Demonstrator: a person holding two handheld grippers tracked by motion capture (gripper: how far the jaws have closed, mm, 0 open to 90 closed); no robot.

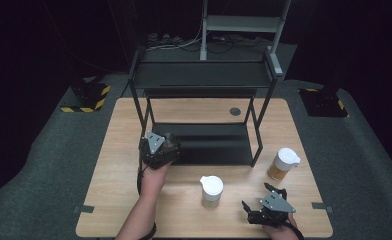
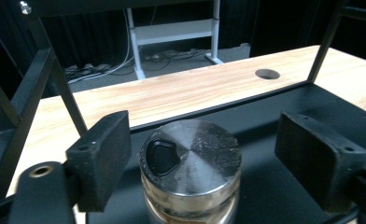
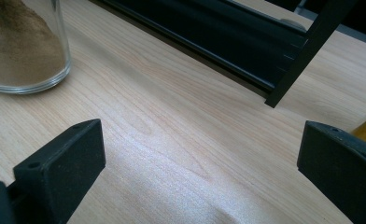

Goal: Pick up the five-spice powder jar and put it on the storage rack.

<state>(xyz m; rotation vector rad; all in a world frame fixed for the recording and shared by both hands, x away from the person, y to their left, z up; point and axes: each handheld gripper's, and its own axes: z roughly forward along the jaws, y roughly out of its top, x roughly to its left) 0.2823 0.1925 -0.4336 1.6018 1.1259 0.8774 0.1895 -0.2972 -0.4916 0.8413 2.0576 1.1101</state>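
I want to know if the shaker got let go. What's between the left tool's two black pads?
In the left gripper view, the metal-lidded jar stands between the left tool's pads, with gaps both sides.

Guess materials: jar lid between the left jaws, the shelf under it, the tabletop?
Jar lid: looks like brushed metal, with radial sheen and fine scratches; its black insert may be plastic. Shelf: probably matte black painted metal, flat and unreflective. Tabletop: light wood grain, smooth satin glare; solid wood or laminate, cannot tell.

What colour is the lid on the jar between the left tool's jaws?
Silvery metal lid with a black flap, clearest in the left gripper view.
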